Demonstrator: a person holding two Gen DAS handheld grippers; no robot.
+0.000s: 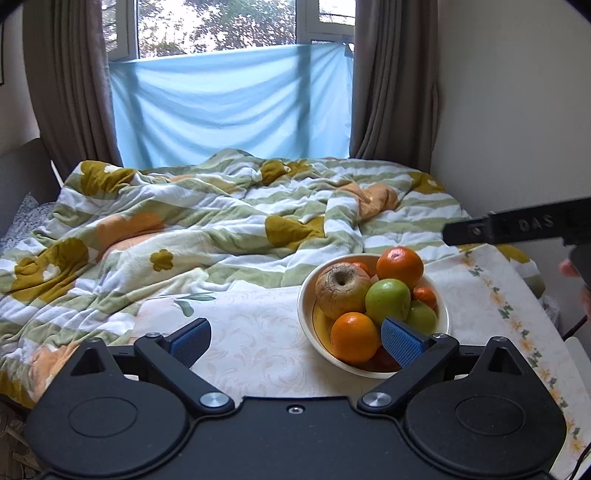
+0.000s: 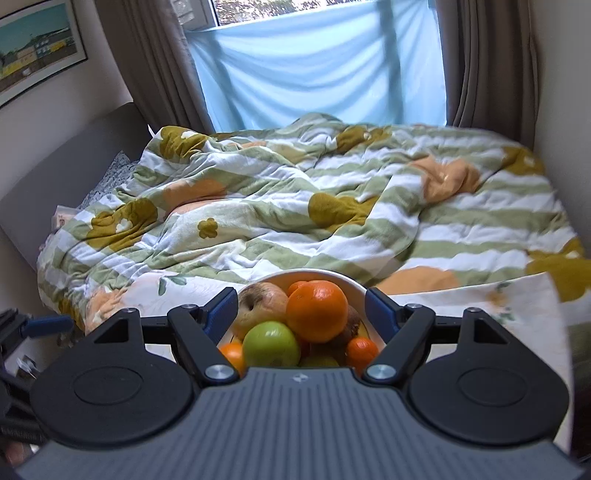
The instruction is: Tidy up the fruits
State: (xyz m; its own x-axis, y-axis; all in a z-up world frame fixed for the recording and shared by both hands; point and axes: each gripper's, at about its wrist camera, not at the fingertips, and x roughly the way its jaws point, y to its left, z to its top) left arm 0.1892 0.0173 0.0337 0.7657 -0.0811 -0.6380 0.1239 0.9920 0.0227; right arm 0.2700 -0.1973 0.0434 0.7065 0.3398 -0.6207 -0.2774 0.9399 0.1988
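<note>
- The bowl (image 1: 373, 363) of fruit sits on the desk (image 1: 258, 339), lower right of centre in the left wrist view, piled high. It's round, so no real long axis, and its mouth faces up.
- The top orange (image 2: 317, 311) looks like the easiest pick: come straight down and squeeze gently so the pile doesn't roll.
- The right gripper (image 2: 301, 310) is released and empty above the fruit.
- The left gripper (image 1: 295, 338) is spread wide, holding nothing.

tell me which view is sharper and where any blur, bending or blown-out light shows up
Left wrist view: sharper overall, fruit bowl crisp, window bright and washed out at the top, straight edges bowed by the fisheye. Right wrist view: quilt smeared with motion blur toward the right edge, bowl fruit fairly clear, soft daylight with no hard shadows, black corners from the lens circle.
</note>
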